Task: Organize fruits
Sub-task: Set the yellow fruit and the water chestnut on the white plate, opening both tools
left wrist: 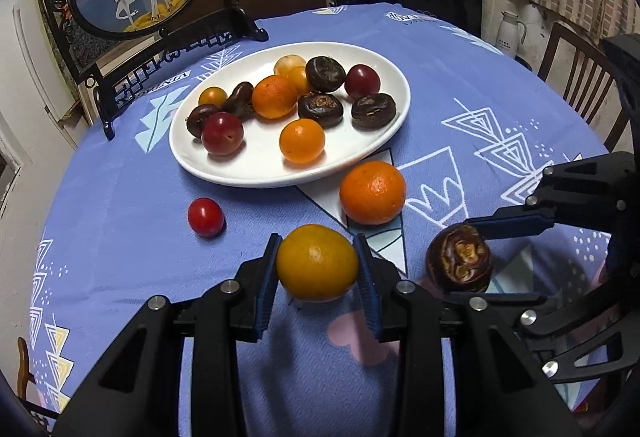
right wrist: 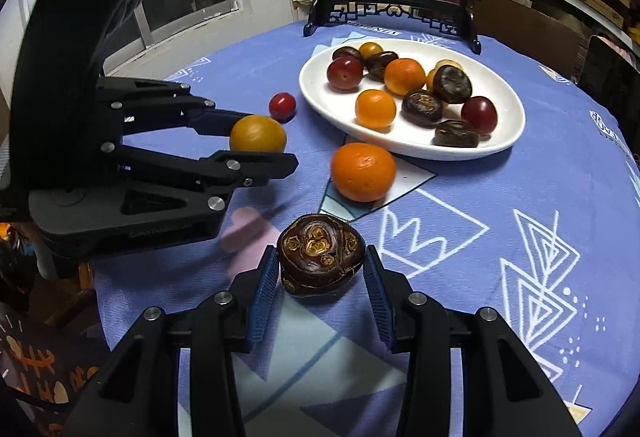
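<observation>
Left gripper clamped on a yellow-orange citrus, right gripper clamped on a dark water chestnut, both apparently just clear of the blue tablecloth; white plate lies ahead, nearer the left

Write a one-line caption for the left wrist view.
Left gripper clamps a yellow-orange citrus before the fruit plate.
</observation>
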`<state>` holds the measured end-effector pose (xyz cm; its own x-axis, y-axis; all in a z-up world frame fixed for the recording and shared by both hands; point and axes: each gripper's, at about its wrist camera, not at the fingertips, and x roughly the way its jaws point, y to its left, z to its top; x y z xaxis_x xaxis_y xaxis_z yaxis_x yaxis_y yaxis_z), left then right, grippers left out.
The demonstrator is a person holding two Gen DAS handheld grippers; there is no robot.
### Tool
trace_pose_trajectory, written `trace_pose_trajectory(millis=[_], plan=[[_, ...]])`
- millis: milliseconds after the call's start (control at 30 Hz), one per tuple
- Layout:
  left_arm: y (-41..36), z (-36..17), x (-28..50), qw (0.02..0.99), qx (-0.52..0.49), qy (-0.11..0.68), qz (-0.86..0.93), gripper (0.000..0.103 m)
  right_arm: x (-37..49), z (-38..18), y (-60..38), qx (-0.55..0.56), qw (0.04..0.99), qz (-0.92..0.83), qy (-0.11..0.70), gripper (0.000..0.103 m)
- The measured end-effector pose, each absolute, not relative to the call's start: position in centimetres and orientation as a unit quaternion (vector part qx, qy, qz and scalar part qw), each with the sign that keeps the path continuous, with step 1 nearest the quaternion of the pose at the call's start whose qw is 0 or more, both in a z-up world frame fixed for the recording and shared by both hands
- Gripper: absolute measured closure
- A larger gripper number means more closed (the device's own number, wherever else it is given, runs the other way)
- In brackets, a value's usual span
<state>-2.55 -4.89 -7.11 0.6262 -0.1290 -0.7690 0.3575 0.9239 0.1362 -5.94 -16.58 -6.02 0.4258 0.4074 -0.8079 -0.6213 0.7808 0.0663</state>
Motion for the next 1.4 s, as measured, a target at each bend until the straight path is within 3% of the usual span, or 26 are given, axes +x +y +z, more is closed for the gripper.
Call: trace_pose_trajectory(millis=[700,1400], plan=[[-4.4,-6.6,-0.8,0.892,0.135,0.41,-0.135,0.068,-4.5,-5.6,-15.8,-0.115,0.832,0.32,0.438,0.059],[-5.1,-1.4,8.9,0.92,0.125,0.363,-0.081,0.068,5.4,1.7,-18.9,-0.048,0.896,0.256,0.359,0.059]])
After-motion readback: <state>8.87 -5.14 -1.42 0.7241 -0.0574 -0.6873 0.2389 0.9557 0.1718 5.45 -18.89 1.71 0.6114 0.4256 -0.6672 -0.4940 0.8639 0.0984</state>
